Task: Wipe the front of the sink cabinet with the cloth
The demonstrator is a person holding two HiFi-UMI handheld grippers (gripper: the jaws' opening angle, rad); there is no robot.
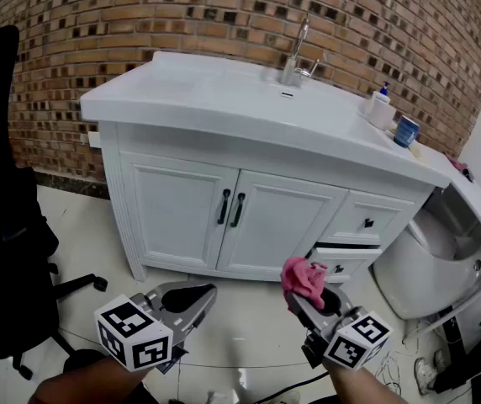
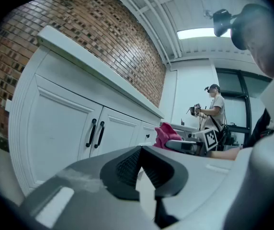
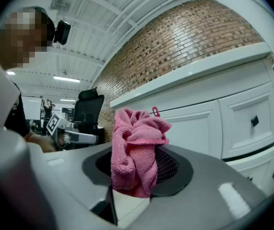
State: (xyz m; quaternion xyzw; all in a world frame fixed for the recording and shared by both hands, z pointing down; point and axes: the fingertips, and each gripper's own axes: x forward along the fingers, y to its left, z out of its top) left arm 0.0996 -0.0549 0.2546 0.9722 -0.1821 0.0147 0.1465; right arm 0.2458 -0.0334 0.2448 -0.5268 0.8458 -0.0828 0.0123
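So the pink cloth (image 3: 134, 150) is bunched up and pinched right between the fingers of the right gripper (image 3: 136, 178). The jaws are clamped on its lower part, and the rest puffs up past the fingertips in a crumpled wad with a little red loop sticking out on top. In the head view the cloth (image 1: 304, 279) sits at the tip of the right gripper (image 1: 306, 300), low down in front of the drawer side of the sink cabinet (image 1: 182, 200). It's near the front but not touching it, there's floor showing between them.

The left gripper (image 1: 200, 296) hangs off to the left, roughly level with the right one and well apart from it. In the left gripper view its jaws are closed together at the tips with nothing between them.

The cabinet is white, with two doors with black handles (image 1: 230, 209) and drawers on the right. The bottom drawer (image 1: 346, 263) looks pulled out a bit. A faucet (image 1: 295, 53) and a small bottle (image 1: 380, 106) are on top, with a brick wall (image 1: 224, 11) behind. A black office chair (image 1: 5, 225) stands on the left.
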